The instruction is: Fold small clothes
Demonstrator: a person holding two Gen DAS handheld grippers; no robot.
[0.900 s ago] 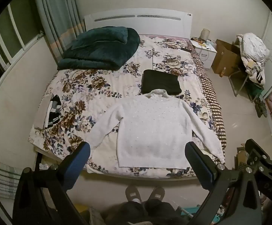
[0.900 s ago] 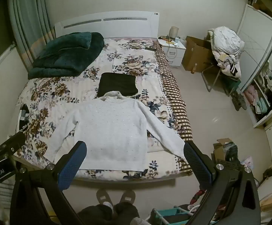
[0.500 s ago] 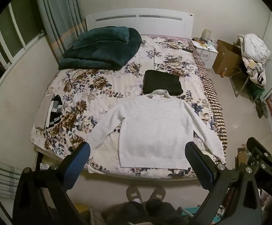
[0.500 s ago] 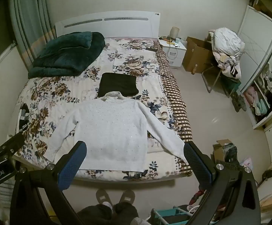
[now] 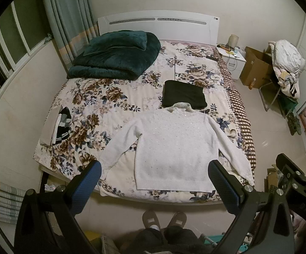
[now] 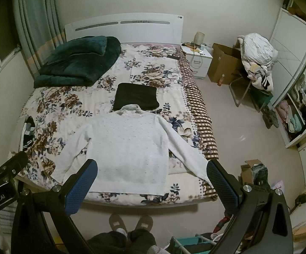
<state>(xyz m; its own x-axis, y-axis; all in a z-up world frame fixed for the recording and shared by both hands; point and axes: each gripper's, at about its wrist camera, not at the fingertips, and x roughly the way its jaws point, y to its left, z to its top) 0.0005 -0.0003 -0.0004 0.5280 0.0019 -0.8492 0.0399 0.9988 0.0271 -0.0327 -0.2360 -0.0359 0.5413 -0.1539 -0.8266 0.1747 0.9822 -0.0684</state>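
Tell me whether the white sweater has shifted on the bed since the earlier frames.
No. The white sweater lies flat as before, its collar still touching the folded black garment; only the camera drifted slightly.

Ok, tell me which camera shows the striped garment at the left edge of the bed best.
The left wrist view. There the striped garment lies whole on the floral bedspread, its black and white bands clear. In the right wrist view it sits squeezed near the frame's left side, with less of it showing.
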